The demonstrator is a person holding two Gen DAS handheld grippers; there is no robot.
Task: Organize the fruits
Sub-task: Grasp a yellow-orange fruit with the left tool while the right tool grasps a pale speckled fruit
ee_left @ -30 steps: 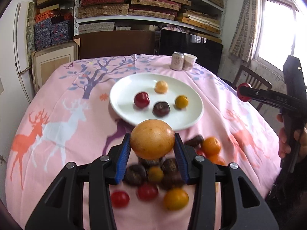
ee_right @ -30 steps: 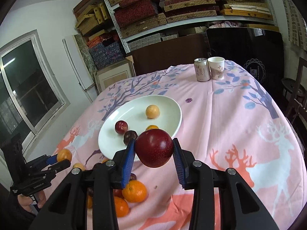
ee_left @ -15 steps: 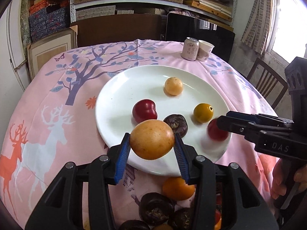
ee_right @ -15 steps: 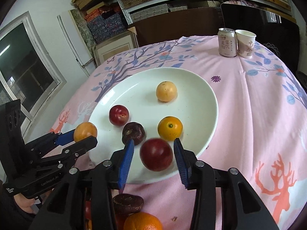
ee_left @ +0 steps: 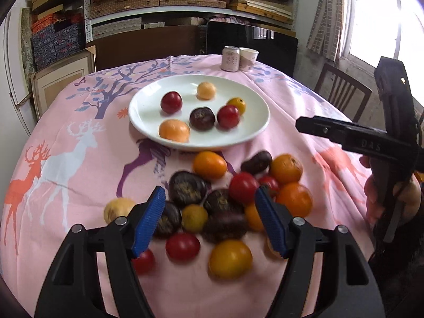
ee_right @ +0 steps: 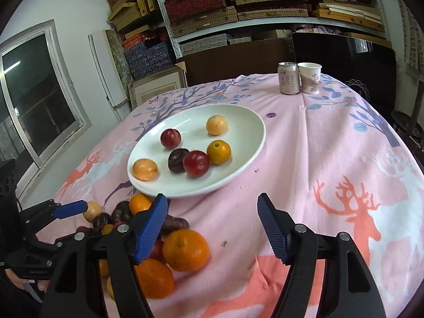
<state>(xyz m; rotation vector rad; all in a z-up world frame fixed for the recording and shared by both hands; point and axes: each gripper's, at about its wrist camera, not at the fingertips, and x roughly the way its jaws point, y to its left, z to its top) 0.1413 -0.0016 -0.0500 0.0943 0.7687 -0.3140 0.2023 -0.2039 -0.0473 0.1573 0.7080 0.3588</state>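
Note:
A white plate (ee_left: 148, 103) (ee_right: 238, 122) on the pink deer-print tablecloth holds several fruits. Among them are a pale orange fruit (ee_left: 174, 130) (ee_right: 145, 169) near its front rim and a red plum (ee_left: 228, 116) (ee_right: 196, 163) beside a dark fruit. My left gripper (ee_left: 209, 204) hovers over a pile of loose fruits (ee_left: 220, 198) in front of the plate. Its jaws are opening and hold nothing. My right gripper (ee_right: 212, 204) hangs over bare cloth just right of that pile (ee_right: 185, 249), also opening and holding nothing.
A drink can (ee_left: 230, 58) (ee_right: 288, 80) and a paper cup (ee_left: 248, 59) (ee_right: 309, 77) stand at the table's far side. A wooden chair (ee_left: 341, 92) sits off the right edge. Shelves of boxes line the back wall.
Both grippers let their fruits go onto the plate, the left the pale orange fruit and the right the red plum. They then drew back toward the pile with wider jaws.

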